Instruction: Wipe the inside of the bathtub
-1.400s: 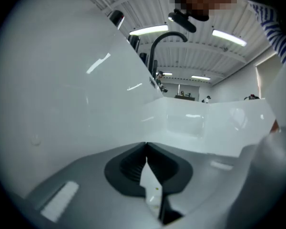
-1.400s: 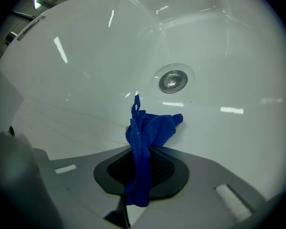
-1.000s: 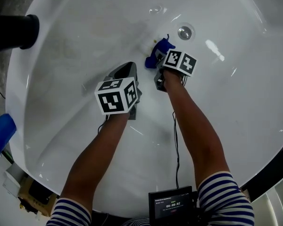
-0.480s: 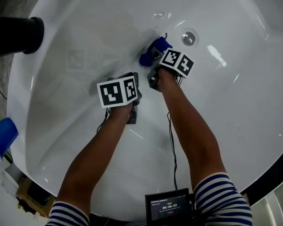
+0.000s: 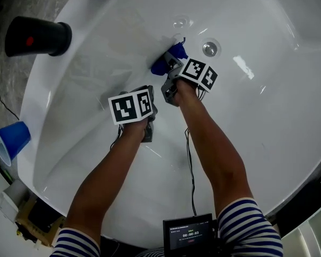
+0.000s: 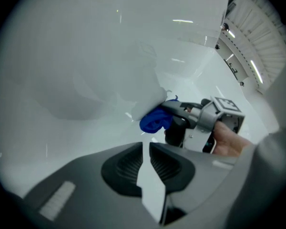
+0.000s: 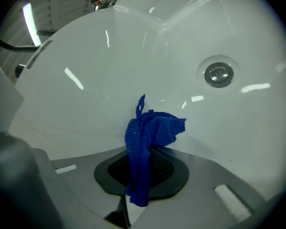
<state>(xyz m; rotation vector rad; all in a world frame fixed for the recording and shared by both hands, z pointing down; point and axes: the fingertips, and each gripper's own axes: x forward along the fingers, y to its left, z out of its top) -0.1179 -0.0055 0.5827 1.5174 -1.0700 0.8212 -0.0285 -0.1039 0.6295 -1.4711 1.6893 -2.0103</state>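
Note:
The white bathtub (image 5: 96, 79) fills the head view. My right gripper (image 5: 170, 68) is shut on a crumpled blue cloth (image 5: 165, 61) that presses on the tub floor just left of the round metal drain (image 5: 209, 48). In the right gripper view the blue cloth (image 7: 145, 142) hangs from between the pads of the right gripper (image 7: 143, 173), with the drain (image 7: 218, 74) up to the right. My left gripper (image 5: 148, 92) hovers lower left of it, under its marker cube. In the left gripper view the left gripper (image 6: 146, 149) has its pads together, nothing between them, and the cloth (image 6: 155, 120) lies ahead.
A second metal fitting (image 5: 180, 22) sits on the tub wall beyond the cloth. Outside the rim at left are a black cylinder (image 5: 37, 36) and a blue cup (image 5: 10, 142). A small screen device (image 5: 190, 232) hangs near my chest.
The right gripper has dragged the blue cloth leftward across the tub floor, farther from the drain. The left gripper's cube has tilted; its jaws stay together.

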